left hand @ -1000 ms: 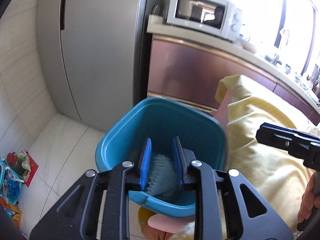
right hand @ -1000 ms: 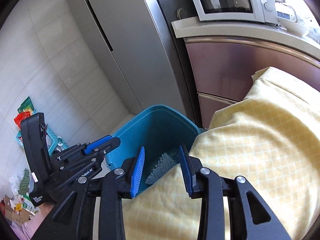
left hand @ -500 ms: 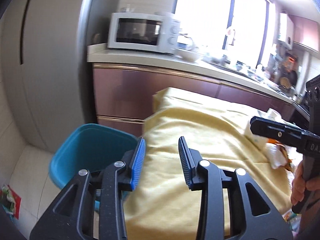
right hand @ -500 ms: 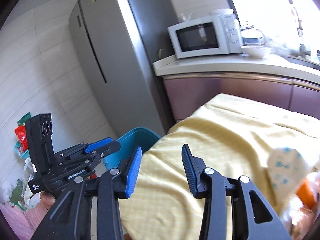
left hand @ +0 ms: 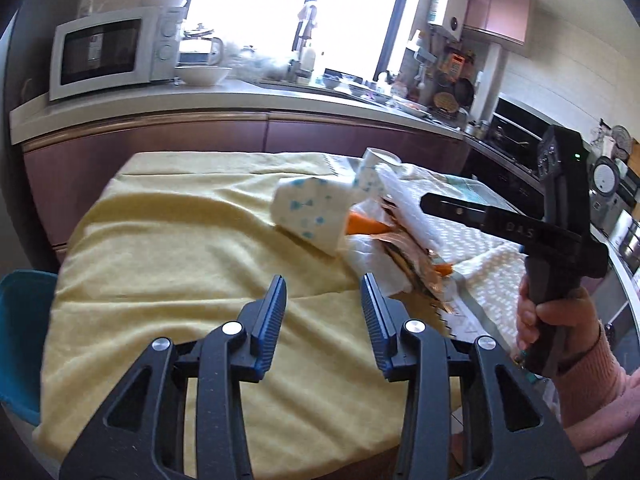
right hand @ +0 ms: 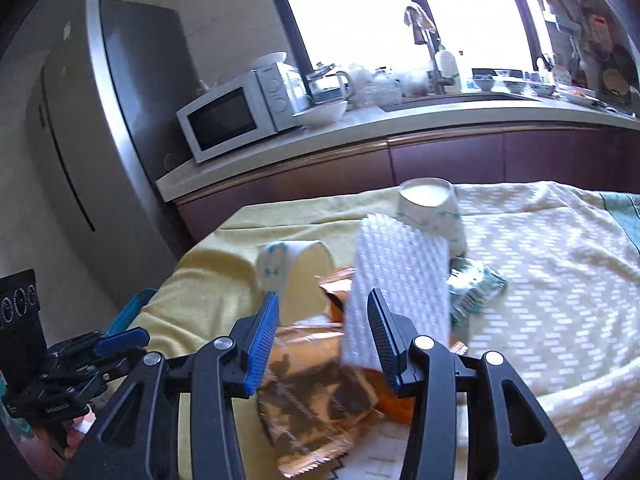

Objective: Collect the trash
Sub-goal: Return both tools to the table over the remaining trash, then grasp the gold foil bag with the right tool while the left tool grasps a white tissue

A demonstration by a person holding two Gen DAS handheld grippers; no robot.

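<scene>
— How many cups (right hand: 294, 280) lay beside the wrapper (right hand: 316, 396)?
— Two, both paper, plus one white sheet (right hand: 394, 292) and one green packet (right hand: 474, 286).
— And bins (left hand: 22, 340)?
— One, left of it.

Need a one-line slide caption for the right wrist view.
Right gripper, fingers opening with nothing gripped, over a trash pile on the yellow cloth: foil wrapper, white sheet, tipped paper cup.
</scene>
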